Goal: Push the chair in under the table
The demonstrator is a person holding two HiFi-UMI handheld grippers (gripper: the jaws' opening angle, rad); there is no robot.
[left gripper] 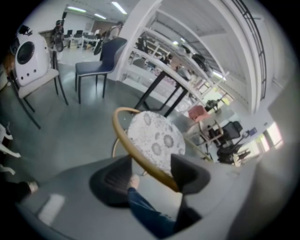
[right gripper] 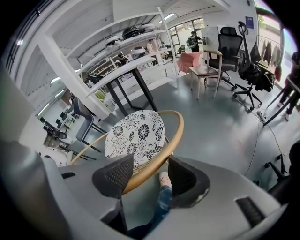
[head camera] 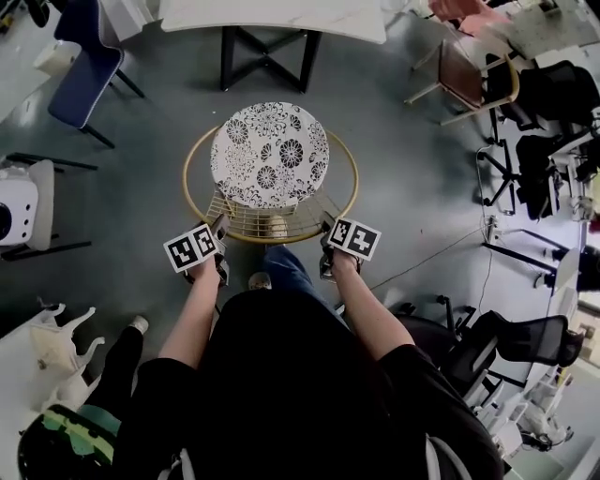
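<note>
The chair has a round black-and-white floral seat [head camera: 270,155] inside a gold hoop frame [head camera: 187,167] with a wire back. It stands in front of me, short of the white table [head camera: 272,17] on black legs. My left gripper [head camera: 217,228] is open at the hoop's near left, and the hoop [left gripper: 123,136] runs between its jaws against the right one. My right gripper [head camera: 326,228] is open at the near right. There the hoop [right gripper: 174,136] passes between the jaws and rests on the left pad. The table [right gripper: 124,66] lies beyond the chair.
A blue chair [head camera: 80,84] stands at the far left, a wooden chair [head camera: 469,80] at the far right. Black office chairs [head camera: 562,94] and a floor cable [head camera: 441,253] fill the right side. A white appliance [head camera: 14,211] sits on a stand at left. My foot [head camera: 260,279] is behind the chair.
</note>
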